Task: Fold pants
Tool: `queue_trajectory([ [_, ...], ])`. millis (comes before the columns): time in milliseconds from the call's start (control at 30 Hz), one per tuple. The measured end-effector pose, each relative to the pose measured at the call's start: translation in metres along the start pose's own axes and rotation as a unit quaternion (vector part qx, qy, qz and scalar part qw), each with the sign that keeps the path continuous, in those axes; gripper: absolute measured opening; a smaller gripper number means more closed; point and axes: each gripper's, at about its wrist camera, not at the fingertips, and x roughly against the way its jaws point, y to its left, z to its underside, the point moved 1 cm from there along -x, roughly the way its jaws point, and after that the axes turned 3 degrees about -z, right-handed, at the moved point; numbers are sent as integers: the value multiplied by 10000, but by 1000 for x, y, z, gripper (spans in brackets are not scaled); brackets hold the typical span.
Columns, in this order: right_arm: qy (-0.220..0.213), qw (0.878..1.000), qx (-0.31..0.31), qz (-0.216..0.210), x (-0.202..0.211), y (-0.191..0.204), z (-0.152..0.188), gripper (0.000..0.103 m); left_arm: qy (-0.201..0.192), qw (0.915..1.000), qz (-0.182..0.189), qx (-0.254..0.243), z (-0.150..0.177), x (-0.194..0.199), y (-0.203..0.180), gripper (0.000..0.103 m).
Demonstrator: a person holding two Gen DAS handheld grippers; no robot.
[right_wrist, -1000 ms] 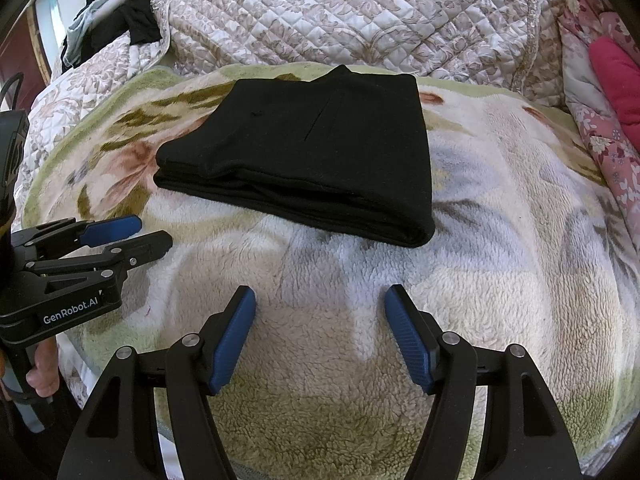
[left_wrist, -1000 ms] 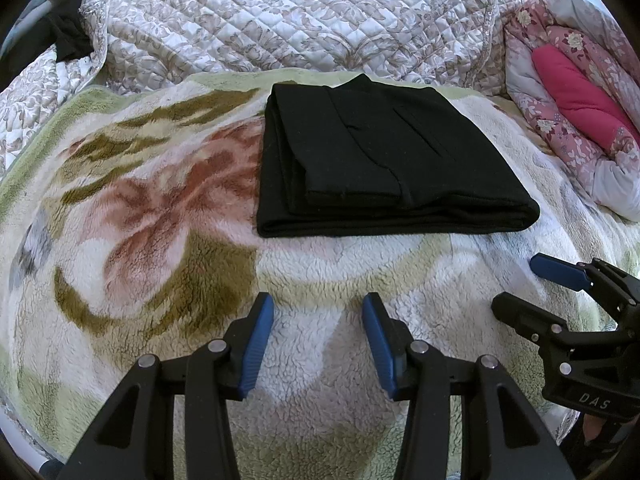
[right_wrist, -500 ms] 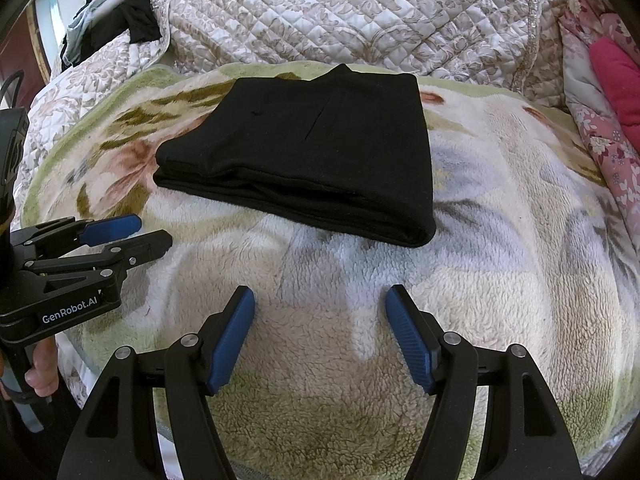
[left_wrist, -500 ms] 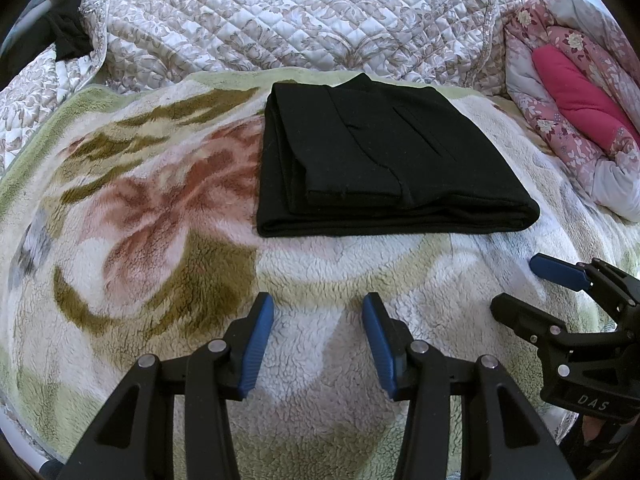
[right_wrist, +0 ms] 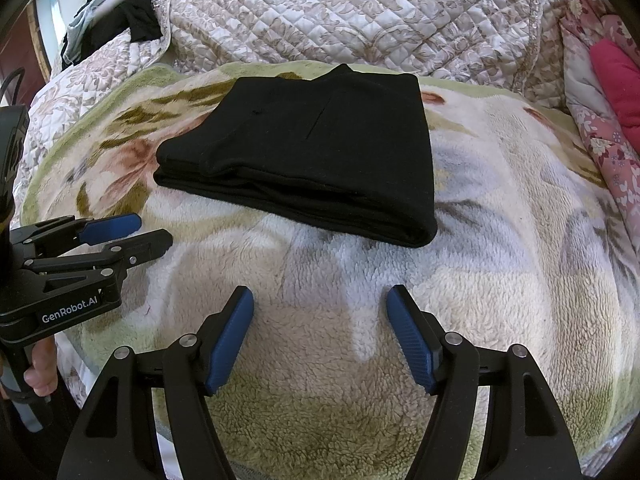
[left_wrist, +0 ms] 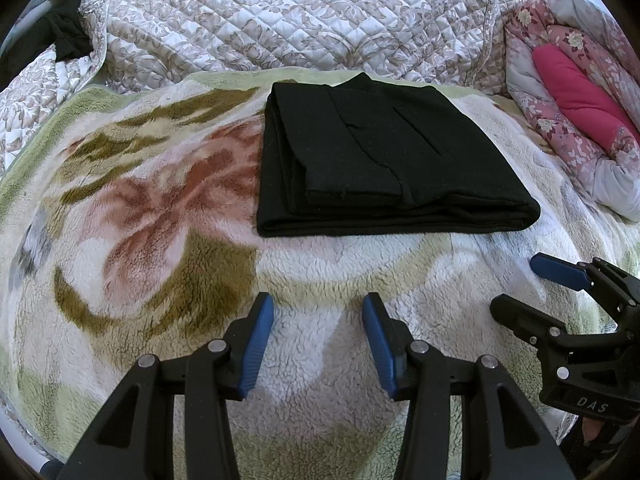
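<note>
The black pants (left_wrist: 384,160) lie folded into a flat rectangle on the flowered fleece blanket (left_wrist: 132,216), also in the right wrist view (right_wrist: 316,152). My left gripper (left_wrist: 318,344) is open and empty, hovering over the blanket in front of the pants; it also shows at the left of the right wrist view (right_wrist: 132,232). My right gripper (right_wrist: 320,340) is open and empty, in front of the pants' right end; it also shows at the right of the left wrist view (left_wrist: 532,288). Neither gripper touches the pants.
A quilted beige bedspread (left_wrist: 280,20) rises behind the blanket. A pink flowered quilt (left_wrist: 572,92) is bundled at the right. Dark clothes (right_wrist: 116,20) hang at the far left. The blanket's front edge drops off below the grippers.
</note>
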Motion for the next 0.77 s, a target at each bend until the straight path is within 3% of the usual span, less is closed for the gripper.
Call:
queue_trajectory([
  [767,1,10000,10,9,0,1,0,70,-17,10000,17,-14,0,0,2,50],
])
